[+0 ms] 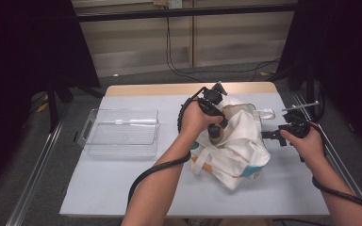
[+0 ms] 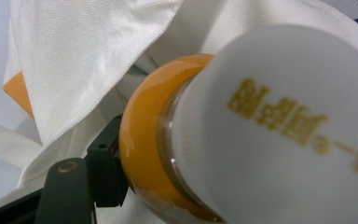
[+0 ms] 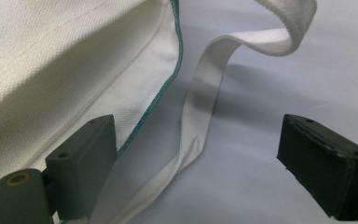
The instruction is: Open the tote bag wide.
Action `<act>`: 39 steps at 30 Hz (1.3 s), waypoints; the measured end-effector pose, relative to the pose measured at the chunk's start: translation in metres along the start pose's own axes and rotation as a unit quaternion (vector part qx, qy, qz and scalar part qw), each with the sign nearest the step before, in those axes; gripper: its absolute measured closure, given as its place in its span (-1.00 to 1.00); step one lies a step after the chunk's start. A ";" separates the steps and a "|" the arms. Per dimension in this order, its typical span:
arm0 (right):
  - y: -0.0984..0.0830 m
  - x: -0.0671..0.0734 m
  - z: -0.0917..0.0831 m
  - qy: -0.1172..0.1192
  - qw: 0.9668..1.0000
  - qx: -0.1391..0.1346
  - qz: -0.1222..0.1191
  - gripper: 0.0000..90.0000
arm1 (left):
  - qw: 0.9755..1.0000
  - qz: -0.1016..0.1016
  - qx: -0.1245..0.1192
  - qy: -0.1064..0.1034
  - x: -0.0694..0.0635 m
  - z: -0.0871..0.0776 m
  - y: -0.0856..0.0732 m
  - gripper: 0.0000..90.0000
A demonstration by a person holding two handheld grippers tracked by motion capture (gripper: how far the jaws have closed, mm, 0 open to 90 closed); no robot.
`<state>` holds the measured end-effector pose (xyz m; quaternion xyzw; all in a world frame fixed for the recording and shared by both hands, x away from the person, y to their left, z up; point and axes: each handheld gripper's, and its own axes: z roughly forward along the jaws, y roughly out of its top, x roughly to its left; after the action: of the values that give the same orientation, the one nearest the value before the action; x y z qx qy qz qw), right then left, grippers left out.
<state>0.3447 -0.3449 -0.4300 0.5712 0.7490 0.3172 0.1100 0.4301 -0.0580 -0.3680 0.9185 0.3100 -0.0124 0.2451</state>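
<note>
A wooden bench (image 1: pixel 143 89) covered by a pale sheet (image 1: pixel 122 179) is seen. Behind the bench, a grey floor (image 1: pixel 136 75), a panelled wall (image 1: pixel 132 37) and hanging black cables (image 1: pixel 169 52) are shown.

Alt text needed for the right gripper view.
The right tool is open, its two black jaws spread over a white strap of a white fabric bag with teal edging, lying on a pale table cover.

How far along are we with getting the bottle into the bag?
Midway. The left hand-held gripper grips an orange bottle with a white cap at the white bag, not yet inside. The right hand-held gripper is open beside the bag's strap, holding nothing. The clear tray looks nearly emptied.
</note>
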 end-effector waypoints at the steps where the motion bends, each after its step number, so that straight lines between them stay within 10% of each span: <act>1: 0.000 0.000 0.000 0.000 1.000 0.001 -0.001 -0.75 | 1.000 -0.003 0.000 0.000 -0.001 -0.001 0.000 -0.32; 39: 0.004 0.004 -0.004 -0.007 1.000 0.011 -0.010 -0.76 | 0.997 -0.008 0.073 -0.036 -0.005 -0.076 0.022 -0.32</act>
<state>0.3442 -0.3417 -0.4235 0.5668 0.7574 0.3043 0.1120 0.4285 -0.0412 -0.2900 0.9305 0.3063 -0.0698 0.1884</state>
